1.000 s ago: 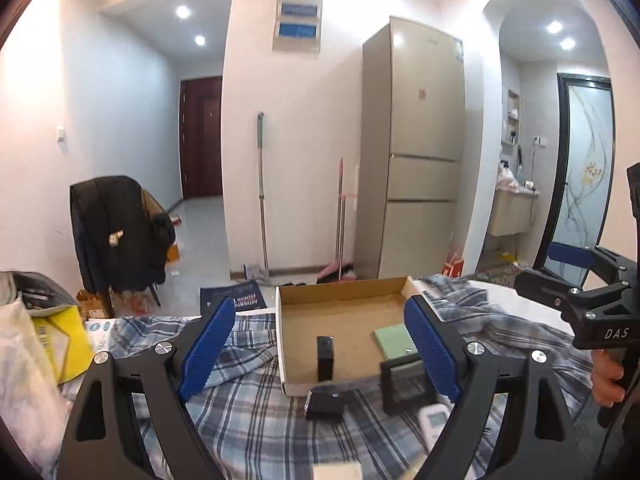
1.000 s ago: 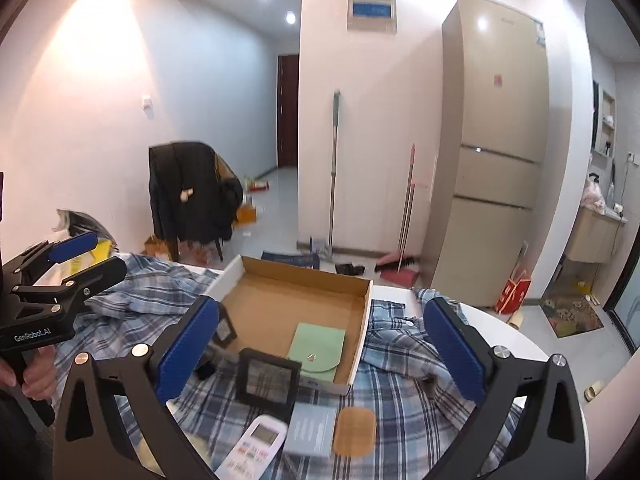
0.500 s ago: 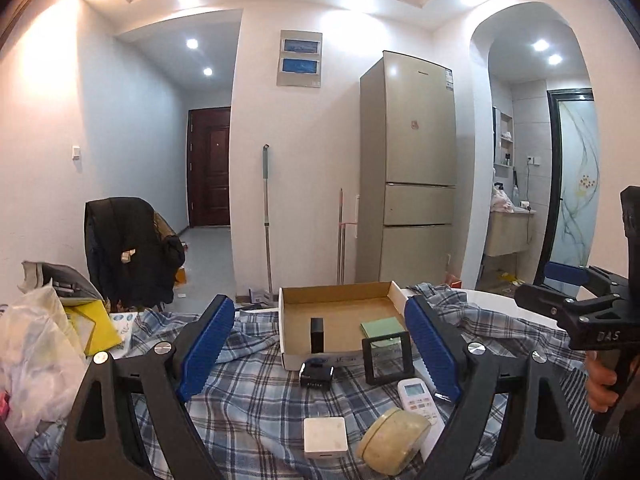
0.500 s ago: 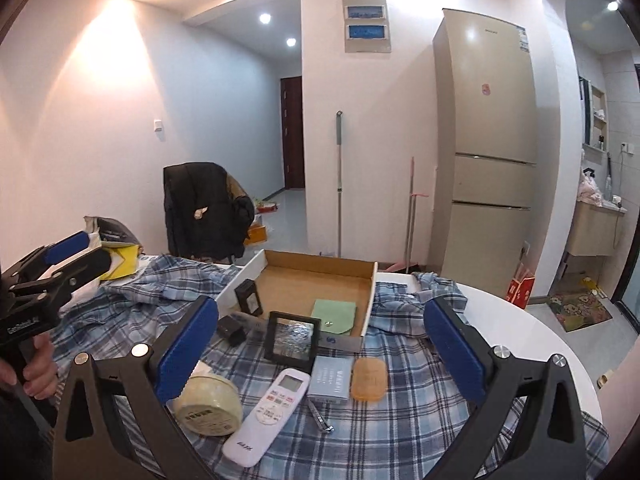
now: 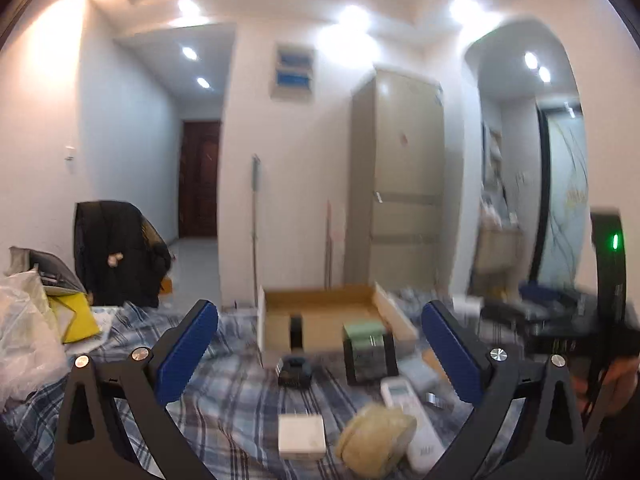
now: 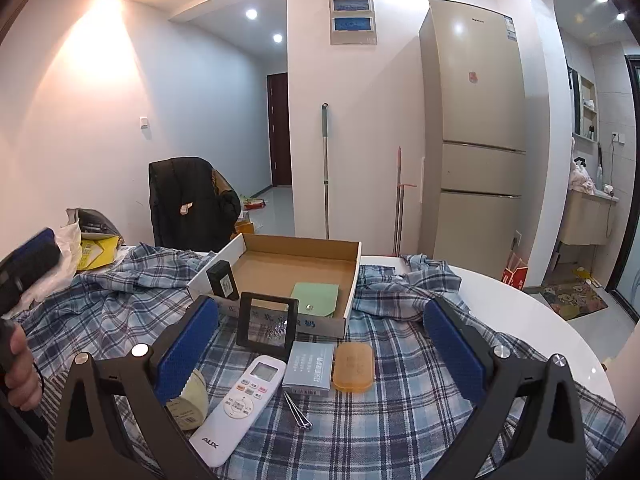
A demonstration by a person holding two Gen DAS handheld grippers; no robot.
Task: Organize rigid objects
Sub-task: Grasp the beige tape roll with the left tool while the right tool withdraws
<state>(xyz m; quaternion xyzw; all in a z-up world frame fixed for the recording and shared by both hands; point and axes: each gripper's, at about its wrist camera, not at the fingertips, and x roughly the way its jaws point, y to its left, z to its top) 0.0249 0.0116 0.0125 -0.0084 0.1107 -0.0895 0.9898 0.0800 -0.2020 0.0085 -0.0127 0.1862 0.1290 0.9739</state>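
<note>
Over the plaid cloth, left gripper (image 5: pixel 319 344): jaws spread as wide as they go, having just been opening; nothing sits between the blue pads, which hang above the clutter; this whole view is smeared by motion.
Right gripper (image 6: pixel 321 338): jaws spread wide and empty, held above the items; in the left wrist view its body shows only as a dark blur at the right edge.
Hand (image 6: pixel 18 364): only part of it shows at the left edge of the right wrist view, wrapped round the other tool's handle.
Remote control (image 6: pixel 240 402): white, lying flat on the cloth nearest the camera; its near end carries a small logo.
Tape roll (image 6: pixel 188 402): pale yellow, half hidden behind the right gripper's left finger.
Tweezers (image 6: pixel 298 410): thin metal, just beside the remote.
Grey box (image 6: pixel 309 366) and orange case (image 6: pixel 353 366): side by side, touching.
Black frame (image 6: pixel 267 326): propped upright against the front wall of the cardboard tray.
Cardboard tray (image 6: pixel 352 280): open; a green pouch (image 6: pixel 315 299) lies inside it; a small black box (image 6: pixel 223 279) stands at its left wall, whether inside or outside I cannot tell.
White square block (image 5: pixel 301 436): blurred, details unreadable.
Table (image 6: pixel 520 320): white and round, mostly covered by cloth.
</note>
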